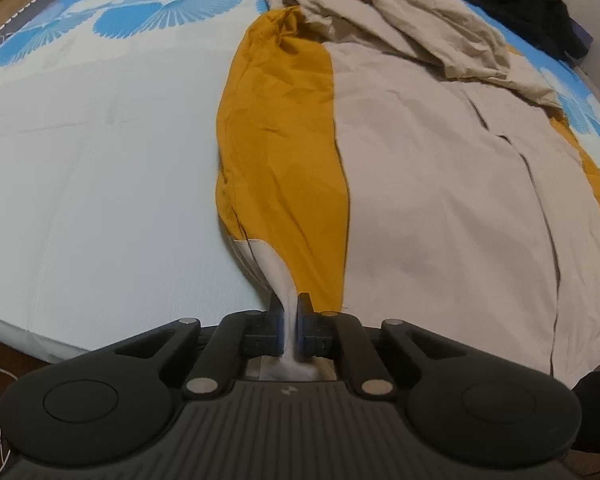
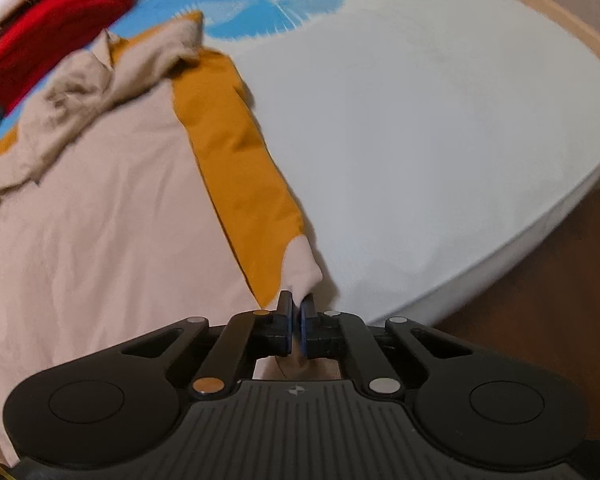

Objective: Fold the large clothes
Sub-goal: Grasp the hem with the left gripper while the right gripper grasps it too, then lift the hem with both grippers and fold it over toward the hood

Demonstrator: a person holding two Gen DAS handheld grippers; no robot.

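Note:
A large beige and mustard-yellow garment (image 1: 420,184) lies spread lengthwise on the bed, its far end rumpled. In the left wrist view my left gripper (image 1: 289,312) is shut on a pale cuff (image 1: 278,276) at the near end of the mustard sleeve (image 1: 284,152), and the cloth runs up between the pads. In the right wrist view the same garment (image 2: 100,208) fills the left half. My right gripper (image 2: 297,307) is shut on the beige tip (image 2: 302,264) at the near end of the mustard strip (image 2: 236,160).
The bed sheet (image 1: 100,184) is pale with blue leaf prints at the far side. A red cloth (image 2: 56,28) and dark clothes (image 1: 532,12) lie at the far end. The mattress edge (image 2: 500,248) drops to a brown floor (image 2: 540,320) at the right.

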